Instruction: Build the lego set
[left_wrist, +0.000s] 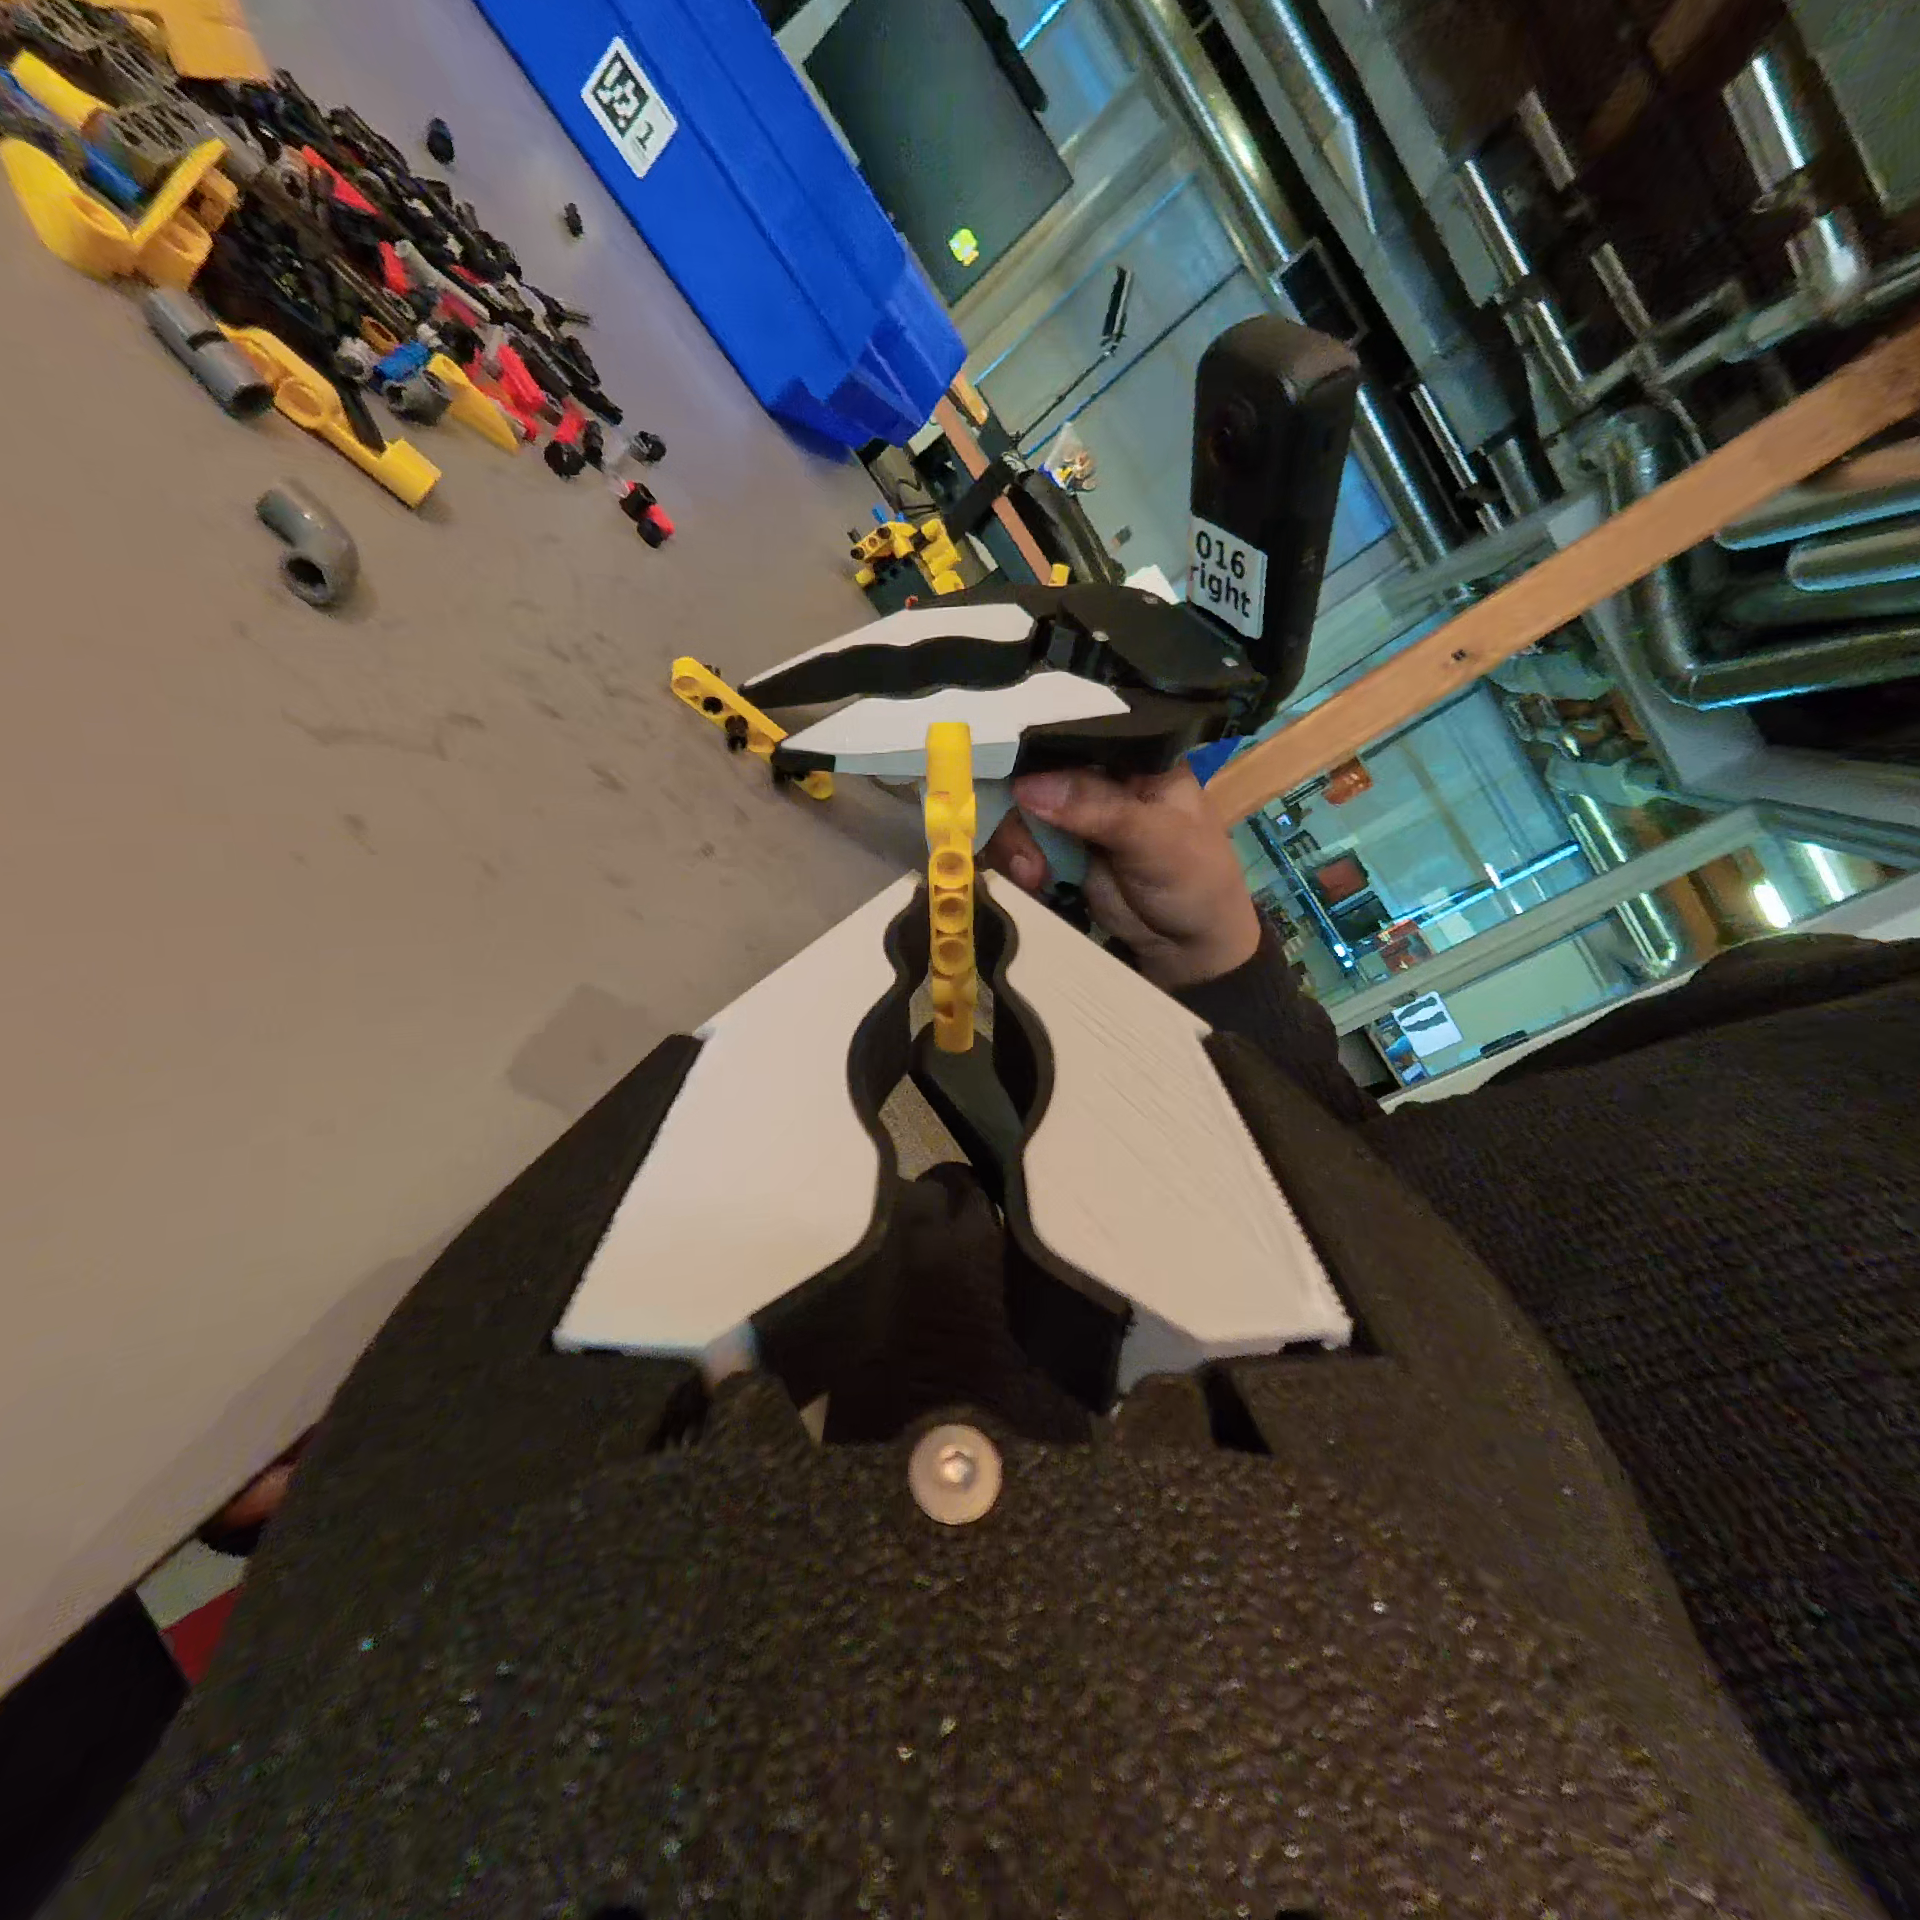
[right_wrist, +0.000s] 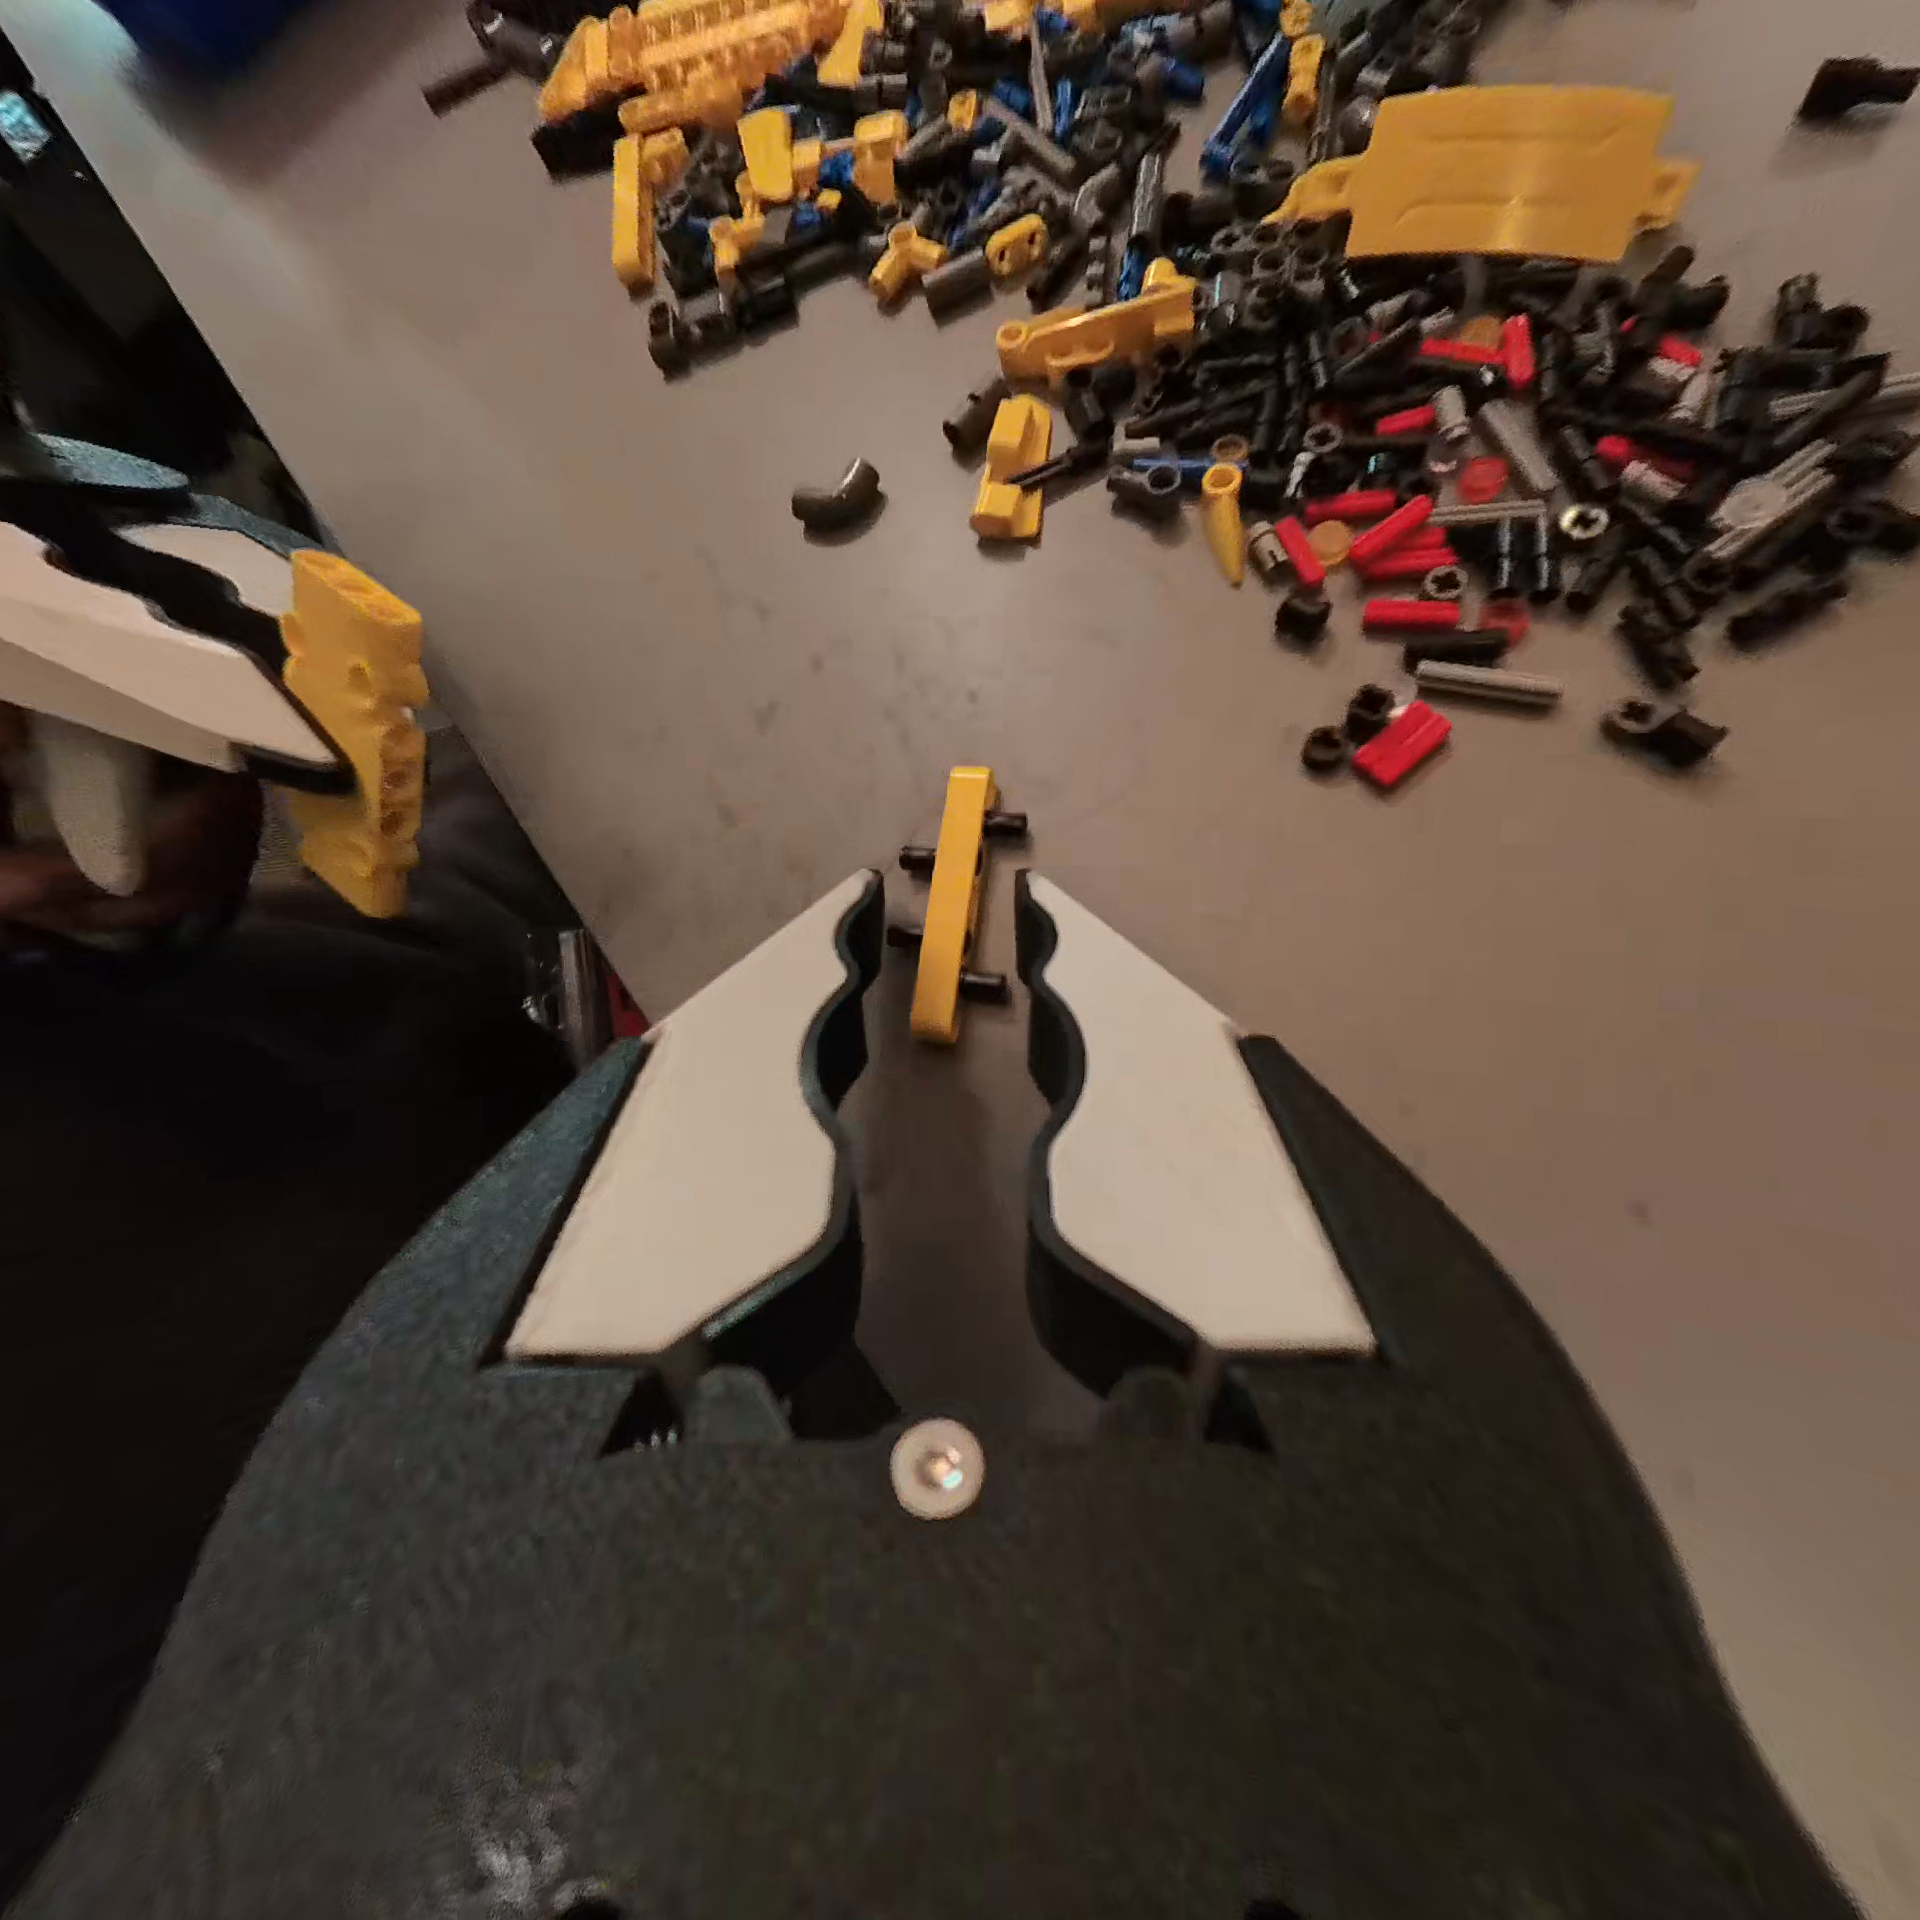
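Beam with pins (right_wrist: 951, 904) lies between right hand-held gripper (right_wrist: 948, 883) fingers.

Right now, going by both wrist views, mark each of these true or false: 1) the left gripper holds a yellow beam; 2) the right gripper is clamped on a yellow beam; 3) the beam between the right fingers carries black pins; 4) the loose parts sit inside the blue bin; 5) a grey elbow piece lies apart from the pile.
1) True: the left gripper is shut on a yellow holed beam.
2) False: the right gripper is open; the yellow pinned beam lies on the table between its fingers, untouched.
3) True: black pins stick out from both its sides.
4) False: the parts pile lies on the table; the blue bin stands beside it.
5) True: the grey elbow lies alone.
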